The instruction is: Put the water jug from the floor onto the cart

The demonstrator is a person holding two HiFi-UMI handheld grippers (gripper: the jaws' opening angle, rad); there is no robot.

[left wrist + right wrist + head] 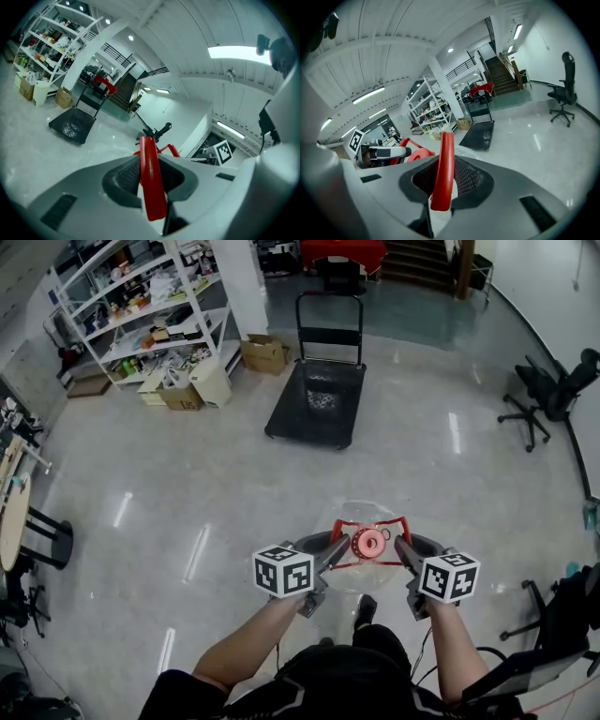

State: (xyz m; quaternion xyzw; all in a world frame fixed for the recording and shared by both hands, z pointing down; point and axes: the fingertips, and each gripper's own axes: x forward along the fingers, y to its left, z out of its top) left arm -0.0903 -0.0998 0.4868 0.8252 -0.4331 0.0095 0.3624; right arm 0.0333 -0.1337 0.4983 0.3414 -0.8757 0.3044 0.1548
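Here, seen from above, a clear water jug (367, 566) with a red cap (370, 542) is held up off the glossy pale floor (187, 484), directly in front of a person whose two forearms reach forward. A red handle frame (349, 521) is fitted around the jug's neck, and the jug is carried by it. The left gripper (330, 554) is clenched on the left side of that frame; in the left gripper view a red bar (151, 178) is pinched upright between the dark ribbed pads (124, 176). The right gripper (405, 553) is clamped on the opposite side, and in the right gripper view another red bar (443, 173) is gripped between its pads (466, 178) in the same way. A black platform cart (317, 401) with an upright push handle is parked ahead on the floor, well apart from the jug. Behind and to the left of the cart, a white shelf unit (141, 306) crowded with goods is seen, with cardboard boxes (265, 353) at its foot. A black office chair (548, 395) is placed at the far right.
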